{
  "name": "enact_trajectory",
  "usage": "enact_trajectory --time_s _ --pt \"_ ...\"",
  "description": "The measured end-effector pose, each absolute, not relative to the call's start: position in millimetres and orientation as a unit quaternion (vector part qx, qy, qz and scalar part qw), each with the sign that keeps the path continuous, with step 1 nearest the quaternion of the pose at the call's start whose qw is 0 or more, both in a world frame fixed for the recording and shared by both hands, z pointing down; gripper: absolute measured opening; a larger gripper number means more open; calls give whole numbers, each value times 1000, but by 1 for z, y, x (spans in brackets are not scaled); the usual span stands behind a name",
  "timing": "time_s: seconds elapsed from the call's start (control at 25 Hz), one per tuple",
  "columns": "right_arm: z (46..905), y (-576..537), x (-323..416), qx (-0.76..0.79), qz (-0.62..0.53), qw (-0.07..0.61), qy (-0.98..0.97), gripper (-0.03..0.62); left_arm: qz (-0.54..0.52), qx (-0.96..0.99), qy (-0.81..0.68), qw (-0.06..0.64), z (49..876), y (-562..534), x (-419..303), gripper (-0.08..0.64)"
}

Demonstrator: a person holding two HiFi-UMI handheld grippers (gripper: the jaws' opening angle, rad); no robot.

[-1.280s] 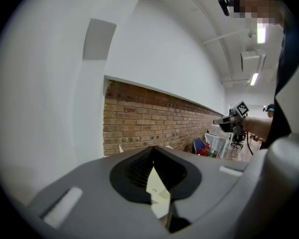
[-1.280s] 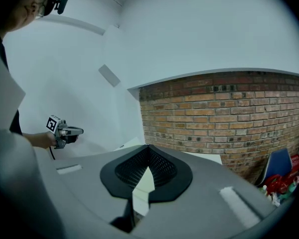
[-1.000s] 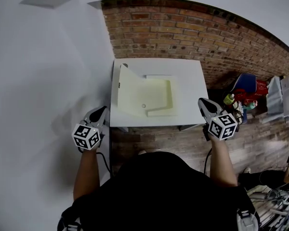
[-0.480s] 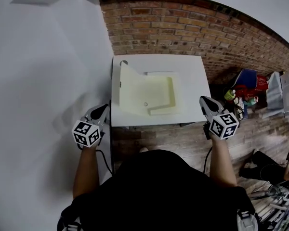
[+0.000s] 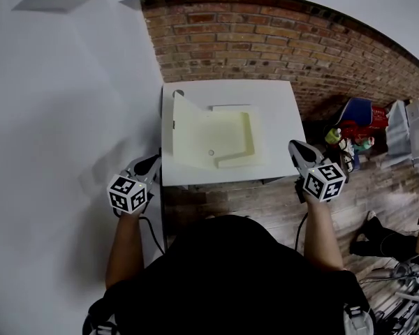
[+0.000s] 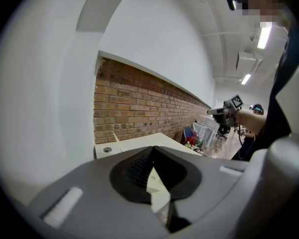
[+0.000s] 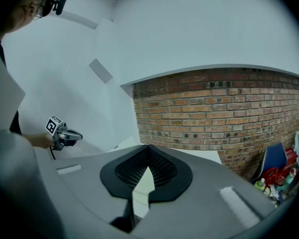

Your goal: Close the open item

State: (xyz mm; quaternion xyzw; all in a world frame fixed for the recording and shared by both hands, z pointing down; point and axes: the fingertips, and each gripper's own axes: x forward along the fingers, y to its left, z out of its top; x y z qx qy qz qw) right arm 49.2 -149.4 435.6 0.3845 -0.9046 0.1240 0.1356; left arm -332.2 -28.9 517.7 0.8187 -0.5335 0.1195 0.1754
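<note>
Against the red brick wall (image 5: 265, 40), where it meets the big plain white wall (image 5: 56, 117), stands a square white table (image 5: 283, 110) on a brown wooden plank floor (image 5: 251, 201). A person in a black top (image 5: 230, 278) stands at the near side of the table, with one arm out on each side.

In the middle of the table lies a flat pale yellow box (image 5: 227, 138) that looks like card. It is open. Its lid flap (image 5: 176, 121) stands up along the box's left side, near the white wall. Low walls run along the right and near sides of the box.

The left gripper (image 5: 152, 161), grey plastic with a black and white marker cube, is held just off the near left corner of the table. Its jaws are pressed together with nothing between them, as the left gripper view (image 6: 152, 149) shows. The right gripper (image 5: 294, 146), the same kind, is held just off the near right corner. Its jaws are pressed together too, and it holds nothing (image 7: 148, 147). Both grippers are apart from the box.

On the floor to the right of the table sits a red and blue thing (image 5: 359, 121) with some small bottles beside it.

A small round grey spot (image 5: 179, 93) sits on the far left corner of the table
</note>
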Motion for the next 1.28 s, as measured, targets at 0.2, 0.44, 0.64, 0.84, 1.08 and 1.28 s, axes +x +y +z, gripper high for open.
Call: enact_trajectory --time_s 0.2,0.44,0.64,0.84,1.08,1.28 --pt "434 -152 48 380 121 133 -907 2 119 821 -532 171 514 -34 -328 3" --pt "433 -159 49 371 122 134 -911 2 113 812 -553 149 501 -39 -329 3" --pt "438 -168 54 361 121 136 -915 2 114 801 -567 155 506 -43 -326 3" --pt "443 -184 67 358 128 139 -915 2 118 792 -576 163 508 -47 -317 3" --pt "442 -197 66 338 120 134 -924 2 117 781 -590 167 511 -51 -310 3" --pt "443 -205 65 334 119 138 -925 2 113 772 -602 171 511 -55 -313 3"
